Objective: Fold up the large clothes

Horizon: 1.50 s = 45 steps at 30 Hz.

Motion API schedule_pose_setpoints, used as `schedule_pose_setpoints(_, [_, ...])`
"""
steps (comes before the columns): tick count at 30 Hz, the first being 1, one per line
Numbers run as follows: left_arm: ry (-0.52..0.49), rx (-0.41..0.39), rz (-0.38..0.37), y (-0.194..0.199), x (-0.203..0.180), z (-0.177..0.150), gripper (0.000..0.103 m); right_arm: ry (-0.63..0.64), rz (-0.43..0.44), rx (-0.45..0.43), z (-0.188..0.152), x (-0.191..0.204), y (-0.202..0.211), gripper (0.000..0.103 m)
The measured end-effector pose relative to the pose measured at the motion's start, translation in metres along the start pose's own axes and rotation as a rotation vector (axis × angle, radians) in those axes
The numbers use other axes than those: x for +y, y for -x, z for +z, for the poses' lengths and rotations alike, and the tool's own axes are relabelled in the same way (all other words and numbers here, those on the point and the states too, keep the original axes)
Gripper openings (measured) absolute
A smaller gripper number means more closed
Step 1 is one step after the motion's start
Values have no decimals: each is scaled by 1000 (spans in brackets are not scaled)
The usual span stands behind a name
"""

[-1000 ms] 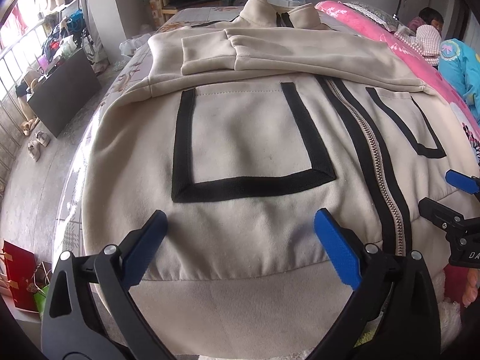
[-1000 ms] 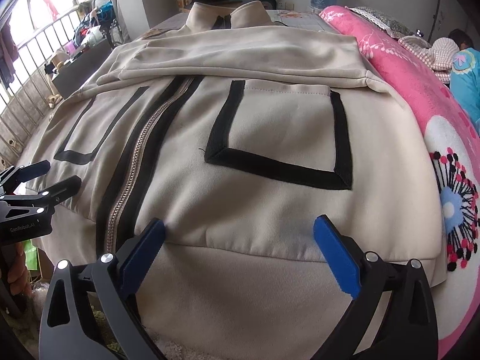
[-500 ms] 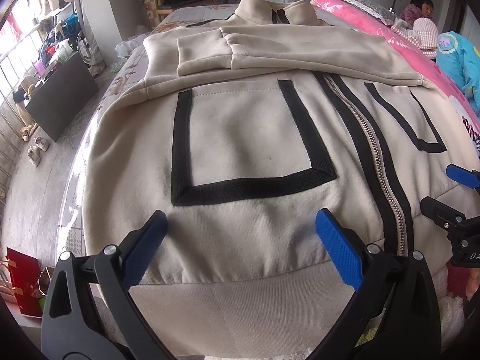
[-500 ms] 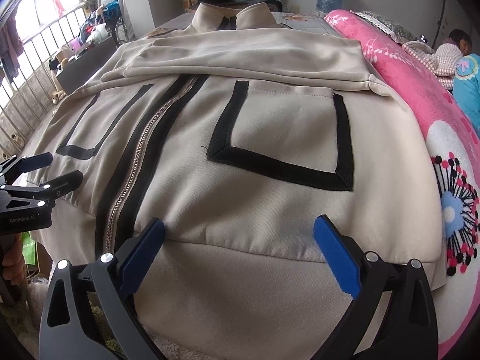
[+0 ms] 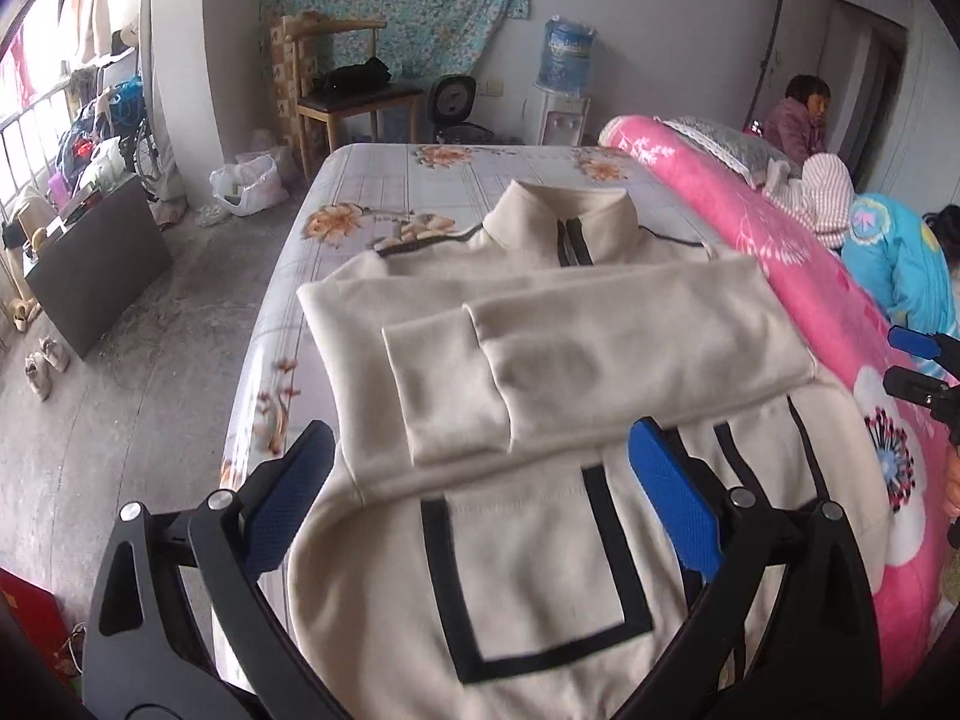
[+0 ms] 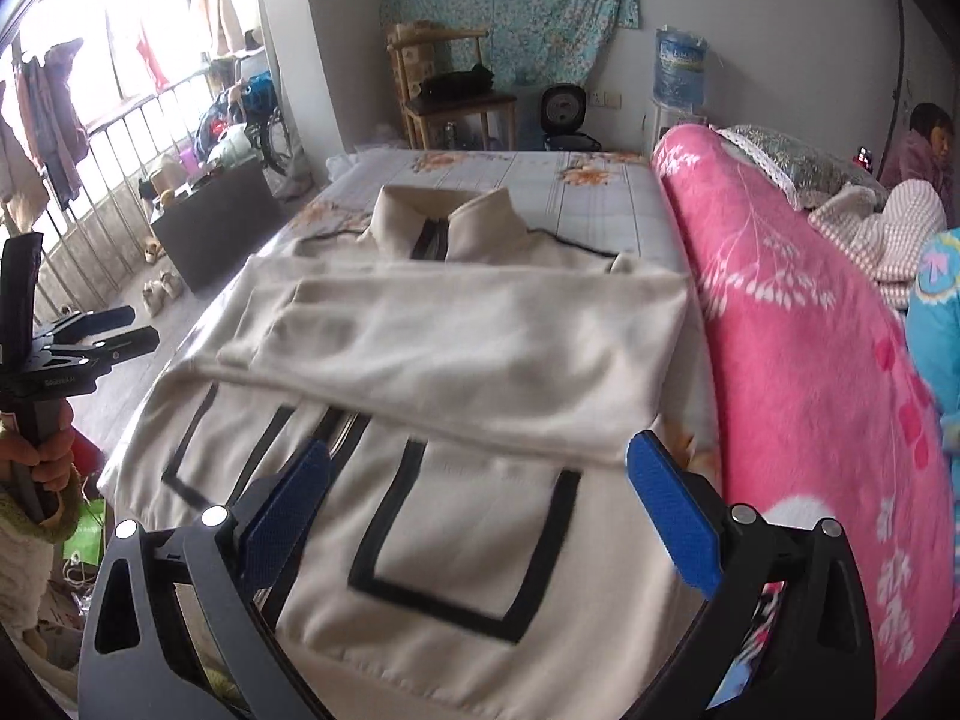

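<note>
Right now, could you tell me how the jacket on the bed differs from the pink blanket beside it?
The jacket is plain beige with black trim; the pink blanket carries white flower prints. The jacket lies spread flat, sleeves folded across its chest; the blanket is heaped into a long ridge. The jacket has a zip and collar; the blanket has neither. Both rest on the bed.

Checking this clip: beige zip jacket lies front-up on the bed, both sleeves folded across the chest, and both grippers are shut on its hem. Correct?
Not quite. The beige zip jacket does lie front-up with its sleeves crossed, but both wrist views show the left gripper and right gripper open above it, gripping nothing.
</note>
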<state>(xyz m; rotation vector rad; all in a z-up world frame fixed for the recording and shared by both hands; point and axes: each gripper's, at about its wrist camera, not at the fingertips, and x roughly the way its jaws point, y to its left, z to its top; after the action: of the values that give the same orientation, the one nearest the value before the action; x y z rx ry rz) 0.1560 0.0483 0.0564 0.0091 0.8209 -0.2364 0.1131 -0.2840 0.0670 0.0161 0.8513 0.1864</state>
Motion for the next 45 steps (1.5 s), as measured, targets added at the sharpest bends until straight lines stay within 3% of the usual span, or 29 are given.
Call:
schedule_pose_setpoints(1, [5, 6, -8, -11, 1, 9, 95, -9, 3, 6, 14, -9, -9, 97])
schedule_pose_setpoints(4, [42, 34, -24, -50, 11, 32, 76, -73, 103, 48, 53, -36, -49, 97])
schedule_pose_setpoints(7, [70, 75, -84, -86, 15, 52, 64, -84, 191, 122, 84, -44, -97, 93])
schedule_pose_setpoints(9, [32, 102, -136, -106, 7, 64, 58, -33, 240, 162, 99, -39, -128, 88])
schedule_pose_setpoints(13, [-118, 145, -229, -140, -20, 82, 57, 101, 329, 241, 122, -14, -181, 75])
schedule_pose_setpoints(17, [-235, 184, -225, -171, -37, 90, 57, 298, 368, 287, 133, 19, -215, 65])
schedule_pose_setpoints(21, [-296, 235, -210, -192, -42, 86, 56, 409, 381, 324, 134, 33, -238, 55])
schedule_pose_setpoints(23, [-327, 253, -212, -198, -43, 81, 49, 456, 373, 341, 131, 37, -246, 51])
schedule_pose_setpoints(27, [-379, 262, -192, -207, -41, 73, 45, 540, 298, 384, 120, 38, -260, 50])
schedule_pose_setpoints(31, [-368, 255, -200, -207, -34, 74, 43, 560, 293, 382, 114, 38, -257, 49])
schedule_pose_setpoints(33, [-373, 245, -209, -205, -32, 72, 33, 568, 294, 379, 112, 37, -254, 40])
schedule_pose_setpoints(35, [-392, 236, -212, -201, -33, 71, 15, 587, 273, 370, 110, 40, -247, 17])
schedule_pose_setpoints(37, [-418, 222, -205, -197, -35, 68, 4, 619, 236, 352, 107, 43, -240, 7])
schedule_pose_setpoints(45, [-403, 172, -189, -189, -32, 87, 2, 574, 224, 277, 129, 41, -225, 5])
